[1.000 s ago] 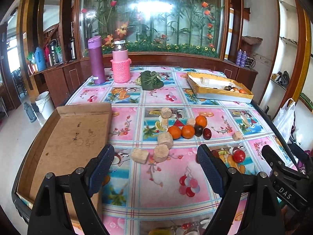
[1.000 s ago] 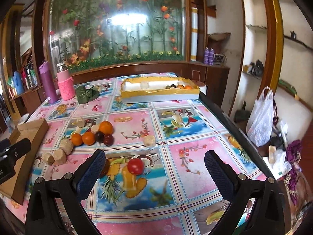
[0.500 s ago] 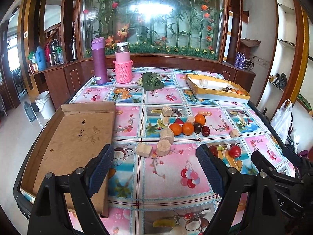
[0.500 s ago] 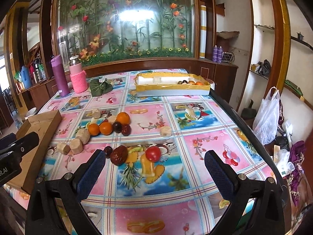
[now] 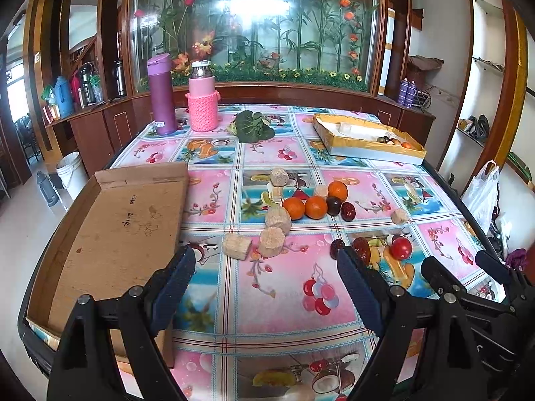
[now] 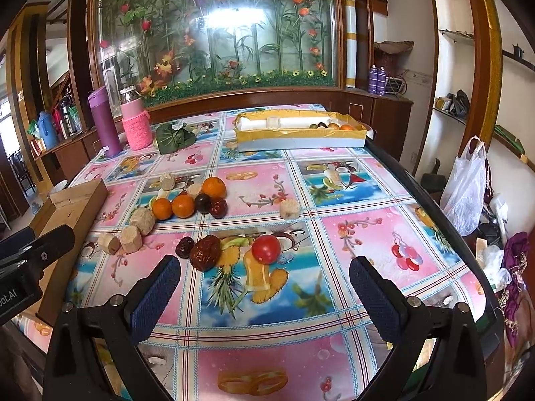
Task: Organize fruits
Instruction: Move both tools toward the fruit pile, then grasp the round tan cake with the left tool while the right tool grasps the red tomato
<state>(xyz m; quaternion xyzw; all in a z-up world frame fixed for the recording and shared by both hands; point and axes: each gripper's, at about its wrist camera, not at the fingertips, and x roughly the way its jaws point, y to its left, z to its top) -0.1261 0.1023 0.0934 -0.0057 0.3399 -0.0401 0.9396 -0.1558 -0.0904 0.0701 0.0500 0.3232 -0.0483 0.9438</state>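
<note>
From where I stood, the matter turned on the red tomato (image 6: 265, 248) and the wrinkled dark date (image 6: 205, 252) beside it: both lay just ahead of the right tool (image 6: 264, 297), close to the line running out between its two spread pads, the tomato nearly centred and the date nearer the left pad. The date's long axis ran slantwise across that line. The left tool (image 5: 265, 287) was the farther of the two from this pair; seen from it they sat off past its right pad. What lay straight ahead of it were the pale cork-like chunks (image 5: 271, 246), and beyond them the row of three oranges (image 5: 315, 207) with two dark fruits at its end.

Both tools were released, jaws wide, with nothing between them. Each hung above the table (image 6: 367, 240), tipped down toward the cloth.

The yellow-rimmed tray (image 6: 301, 133) at the far side already held a few fruits; the brown cardboard tray (image 5: 110, 234) beside the left tool held none. I judged the right hand better placed to take the tomato first.
</note>
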